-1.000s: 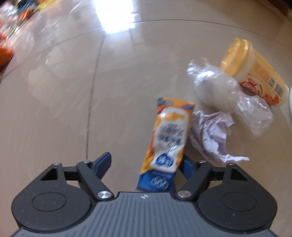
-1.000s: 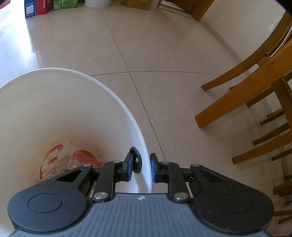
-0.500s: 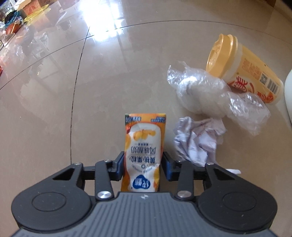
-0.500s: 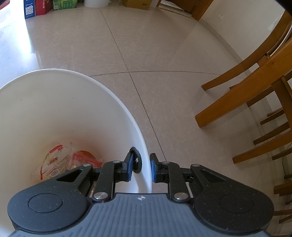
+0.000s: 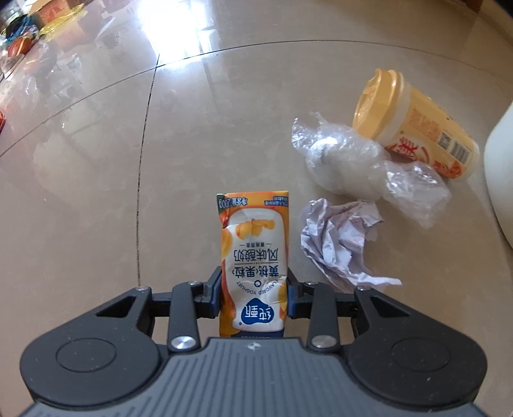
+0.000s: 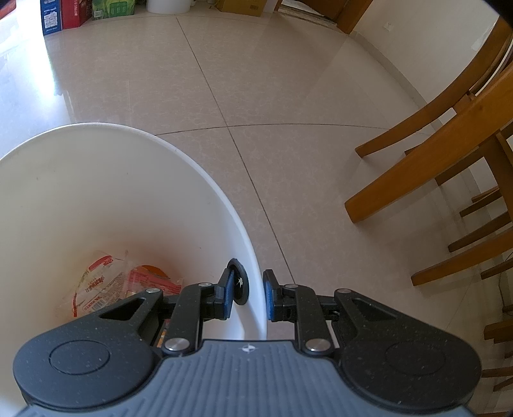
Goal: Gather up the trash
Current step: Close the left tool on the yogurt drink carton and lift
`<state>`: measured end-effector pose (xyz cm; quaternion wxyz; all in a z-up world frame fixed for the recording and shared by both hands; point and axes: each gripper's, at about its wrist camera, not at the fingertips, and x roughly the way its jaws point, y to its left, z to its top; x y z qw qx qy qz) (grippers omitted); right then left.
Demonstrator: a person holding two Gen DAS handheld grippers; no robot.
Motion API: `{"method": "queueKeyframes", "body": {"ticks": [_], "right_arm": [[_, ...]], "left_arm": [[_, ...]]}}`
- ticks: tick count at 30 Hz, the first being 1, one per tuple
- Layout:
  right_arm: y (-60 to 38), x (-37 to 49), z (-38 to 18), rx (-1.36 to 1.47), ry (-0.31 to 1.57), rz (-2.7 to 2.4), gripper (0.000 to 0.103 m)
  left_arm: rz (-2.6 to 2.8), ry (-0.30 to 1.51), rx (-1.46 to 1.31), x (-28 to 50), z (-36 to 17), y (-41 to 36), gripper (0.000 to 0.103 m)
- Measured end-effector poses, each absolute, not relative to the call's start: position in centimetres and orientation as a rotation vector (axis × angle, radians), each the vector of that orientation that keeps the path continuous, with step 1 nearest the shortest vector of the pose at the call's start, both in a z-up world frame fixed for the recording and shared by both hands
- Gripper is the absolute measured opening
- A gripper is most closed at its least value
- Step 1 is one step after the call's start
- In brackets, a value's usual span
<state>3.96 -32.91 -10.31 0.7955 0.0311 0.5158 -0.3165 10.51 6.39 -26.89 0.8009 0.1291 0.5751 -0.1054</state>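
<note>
An orange and white yoghurt carton [image 5: 253, 253] lies on the tiled floor, and my left gripper [image 5: 255, 296] is shut on its near end. To its right lie a crumpled paper ball [image 5: 340, 240], a clear plastic bag [image 5: 359, 160] and an orange lidded cup [image 5: 413, 122] on its side. In the right wrist view my right gripper [image 6: 248, 296] is shut on the rim of a white bin [image 6: 128, 199], one finger inside and one outside. Red and white wrappers [image 6: 105, 288] rest at the bin's bottom.
The bin's white wall [image 5: 500, 179] shows at the right edge of the left wrist view. Wooden chair legs [image 6: 442, 160] stand to the right of the bin. Boxes [image 6: 64, 14] line the far wall, and clutter [image 5: 29, 48] sits at the far left.
My left gripper moved onto the yoghurt carton and closed on its near end; the carton now lies straight between the fingers. The right gripper and bin have not moved.
</note>
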Motion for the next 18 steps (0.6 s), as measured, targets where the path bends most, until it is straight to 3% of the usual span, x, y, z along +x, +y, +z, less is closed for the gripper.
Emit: {"method": "queueKeyframes", "body": {"ticks": [18], "right_arm": [[-32.3,4.6,-10.4,0.019,1.133,-0.685,0.022]], "left_arm": [[-0.491,1.188,0.400,11.5,-12.5,0.8,0.035]]}}
